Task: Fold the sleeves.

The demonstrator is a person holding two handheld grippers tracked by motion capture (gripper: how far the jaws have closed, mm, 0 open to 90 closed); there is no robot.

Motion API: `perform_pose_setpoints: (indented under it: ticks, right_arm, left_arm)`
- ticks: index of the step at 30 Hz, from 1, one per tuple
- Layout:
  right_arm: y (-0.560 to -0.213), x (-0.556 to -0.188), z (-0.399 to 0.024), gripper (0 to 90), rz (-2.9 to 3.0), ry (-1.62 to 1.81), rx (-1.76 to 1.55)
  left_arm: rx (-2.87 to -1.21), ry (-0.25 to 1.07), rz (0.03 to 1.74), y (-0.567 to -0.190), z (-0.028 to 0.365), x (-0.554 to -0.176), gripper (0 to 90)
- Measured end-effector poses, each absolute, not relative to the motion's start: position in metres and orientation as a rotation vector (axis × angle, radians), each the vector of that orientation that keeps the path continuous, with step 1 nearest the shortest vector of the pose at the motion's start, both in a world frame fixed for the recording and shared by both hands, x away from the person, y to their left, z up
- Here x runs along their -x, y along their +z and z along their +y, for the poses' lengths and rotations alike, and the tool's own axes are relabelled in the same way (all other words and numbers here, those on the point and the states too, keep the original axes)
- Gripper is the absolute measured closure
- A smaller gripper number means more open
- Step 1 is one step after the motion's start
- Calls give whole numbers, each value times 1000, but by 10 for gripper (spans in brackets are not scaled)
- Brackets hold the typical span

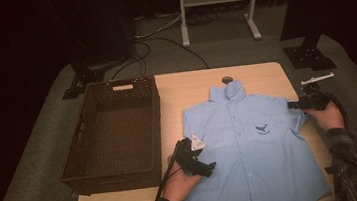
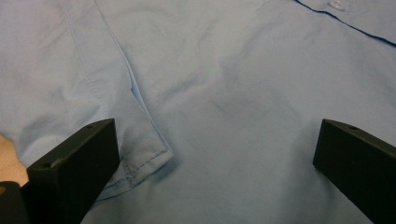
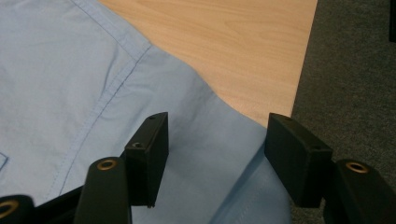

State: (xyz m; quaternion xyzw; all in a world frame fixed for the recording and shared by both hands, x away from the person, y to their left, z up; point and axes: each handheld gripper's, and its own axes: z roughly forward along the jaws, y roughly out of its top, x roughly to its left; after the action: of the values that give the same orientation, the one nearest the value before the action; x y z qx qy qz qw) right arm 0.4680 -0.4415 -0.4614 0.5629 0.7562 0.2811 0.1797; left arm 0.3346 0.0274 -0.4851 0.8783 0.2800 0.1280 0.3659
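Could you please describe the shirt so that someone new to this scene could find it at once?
On the wooden table, right of the brown basket, lies the light blue shirt, spread flat, collar away from the person. A small dark whale emblem marks its chest.

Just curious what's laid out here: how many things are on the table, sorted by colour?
Light blue: 1, the shirt
Dark brown: 1, the basket
Black: 2, the left claw and the right claw, each in a hand
Total: 4
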Motion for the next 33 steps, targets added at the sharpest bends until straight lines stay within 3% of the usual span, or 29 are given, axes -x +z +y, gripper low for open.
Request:
perform_pose_setpoints:
  ticks: [7,17,33]
  right_arm:
    - [-466,-468,-443,495,2139,793,-1609]
    - [-464,-464,-444,894,2121,763,-1638]
    - [-441,-453,-432,900,2114,812,-1549]
  left_arm:
    - [-2258,329,720,-485,27,-335,0]
    - [-2258,329,720,-485,27,-335,0]
    - [-2257,329,720,-485,27,-334,0]
